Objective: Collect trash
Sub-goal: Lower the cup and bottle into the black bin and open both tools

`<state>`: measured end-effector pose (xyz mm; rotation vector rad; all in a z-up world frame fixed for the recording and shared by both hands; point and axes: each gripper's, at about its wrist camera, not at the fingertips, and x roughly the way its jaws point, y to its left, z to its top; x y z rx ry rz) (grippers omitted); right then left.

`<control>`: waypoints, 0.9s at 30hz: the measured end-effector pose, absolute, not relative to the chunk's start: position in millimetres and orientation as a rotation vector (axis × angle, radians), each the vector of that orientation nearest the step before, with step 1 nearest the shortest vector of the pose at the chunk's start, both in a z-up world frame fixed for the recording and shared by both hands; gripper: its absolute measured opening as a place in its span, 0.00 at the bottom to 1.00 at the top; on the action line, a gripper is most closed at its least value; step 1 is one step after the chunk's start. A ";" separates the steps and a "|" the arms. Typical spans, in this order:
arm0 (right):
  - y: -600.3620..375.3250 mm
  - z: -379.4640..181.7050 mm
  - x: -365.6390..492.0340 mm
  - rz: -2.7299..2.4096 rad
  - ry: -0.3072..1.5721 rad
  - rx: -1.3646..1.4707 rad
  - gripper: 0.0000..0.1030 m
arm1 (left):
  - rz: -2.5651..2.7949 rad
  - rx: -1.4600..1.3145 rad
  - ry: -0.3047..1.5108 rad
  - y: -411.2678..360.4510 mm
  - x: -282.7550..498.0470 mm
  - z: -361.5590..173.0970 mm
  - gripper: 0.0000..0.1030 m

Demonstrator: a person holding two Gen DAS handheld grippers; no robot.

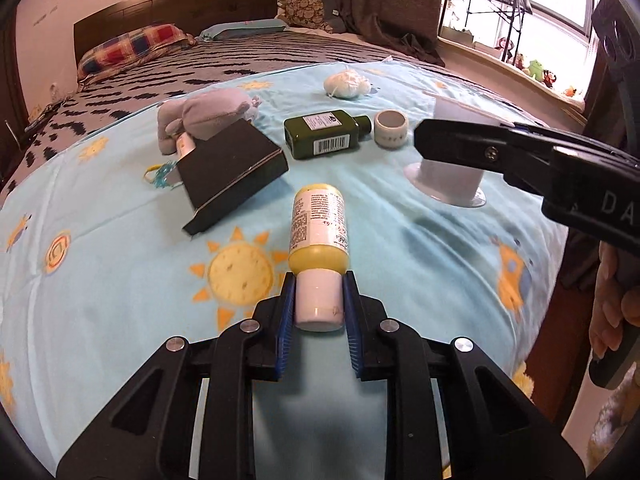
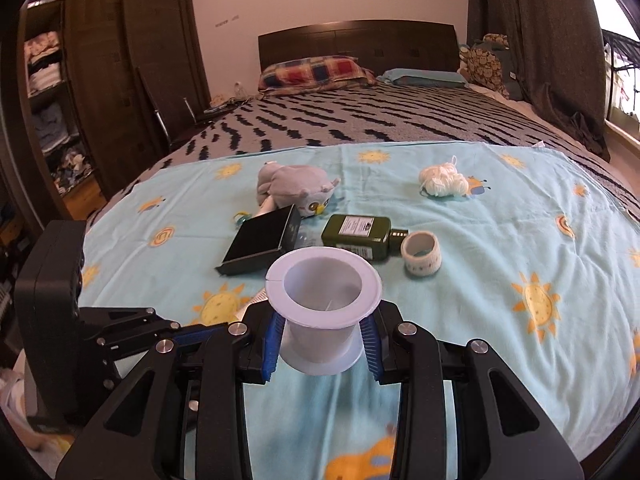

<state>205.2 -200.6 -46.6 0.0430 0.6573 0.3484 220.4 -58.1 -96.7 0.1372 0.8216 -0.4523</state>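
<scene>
A yellow bottle (image 1: 317, 236) with a white cap lies on the light blue sun-print blanket (image 1: 120, 264). My left gripper (image 1: 319, 298) is shut on its white cap. My right gripper (image 2: 320, 336) is shut on a white plastic spool (image 2: 323, 304) that stands upright on the blanket; the spool also shows in the left wrist view (image 1: 446, 178), partly hidden behind the right gripper's finger. A green bottle (image 1: 325, 134), a roll of tape (image 1: 391, 128), a black box (image 1: 232, 168) and a ball of white yarn (image 1: 346, 84) lie further back.
A grey plush owl (image 2: 294, 190) lies behind the black box, with a small teal item (image 1: 160, 172) beside it. The bed (image 2: 360, 116) stretches back to pillows and a dark headboard. A wardrobe (image 2: 120, 80) stands left, a window (image 1: 552, 12) right.
</scene>
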 end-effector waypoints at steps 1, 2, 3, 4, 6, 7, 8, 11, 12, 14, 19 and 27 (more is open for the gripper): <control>-201.1 -47.6 200.4 0.352 0.657 0.045 0.34 | -0.457 0.132 0.818 -53.3 212.1 -96.4 0.21; -201.4 -49.2 193.8 0.356 0.658 0.046 0.34 | -0.462 0.132 0.815 -51.0 205.7 -96.1 0.21; -201.9 -50.5 188.8 0.358 0.659 0.047 0.34 | -0.468 0.135 0.810 -49.1 198.8 -96.1 0.21; -202.1 -52.5 182.4 0.360 0.660 0.048 0.34 | -0.475 0.138 0.804 -46.1 190.0 -96.3 0.21; -202.1 -56.8 168.2 0.369 0.662 0.051 0.34 | -0.488 0.138 0.792 -41.3 174.0 -96.1 0.21; -202.3 -58.5 161.8 0.371 0.662 0.052 0.34 | -0.492 0.136 0.788 -38.3 165.4 -95.8 0.21; -202.8 -60.6 153.5 0.373 0.661 0.053 0.34 | -0.495 0.133 0.783 -35.1 157.5 -95.0 0.21; -203.5 -66.2 131.2 0.375 0.660 0.060 0.34 | -0.516 0.130 0.772 -28.0 132.2 -93.9 0.21; -204.9 -68.9 121.8 0.372 0.660 0.065 0.34 | -0.520 0.135 0.767 -25.9 123.1 -93.5 0.21; -207.1 -73.3 109.0 0.361 0.661 0.065 0.34 | -0.528 0.139 0.761 -22.1 105.8 -92.8 0.21; -207.8 -85.3 74.7 0.339 0.671 0.055 0.34 | -0.556 0.125 0.770 -14.9 70.3 -94.8 0.21; -201.1 -116.4 44.2 0.337 0.752 0.067 0.34 | -0.575 0.121 0.852 -19.2 37.2 -125.4 0.21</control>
